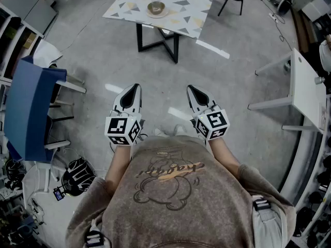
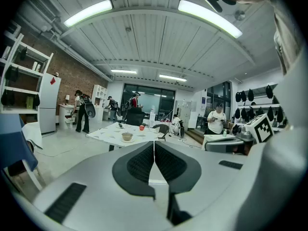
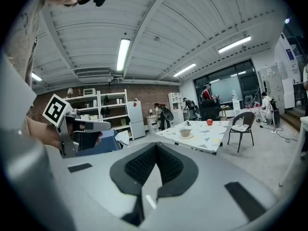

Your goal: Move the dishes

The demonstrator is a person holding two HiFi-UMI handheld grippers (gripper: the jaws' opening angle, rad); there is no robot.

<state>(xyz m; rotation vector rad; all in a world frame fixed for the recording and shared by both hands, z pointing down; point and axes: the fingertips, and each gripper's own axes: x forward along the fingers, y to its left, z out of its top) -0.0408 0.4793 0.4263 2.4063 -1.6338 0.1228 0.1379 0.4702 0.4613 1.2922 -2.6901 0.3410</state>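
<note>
My left tongs [image 1: 136, 87] and right tongs [image 1: 190, 88] are closed and empty. The bowl [image 1: 155, 7] sits on the far counter [image 1: 178, 15], so I judge I must approach first.

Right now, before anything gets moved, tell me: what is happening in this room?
A person stands short of the patterned table, a gripper in each hand. The left gripper and right gripper are both shut and empty, pointing toward the table. The bowl sits on its saucer there, untouched.
</note>
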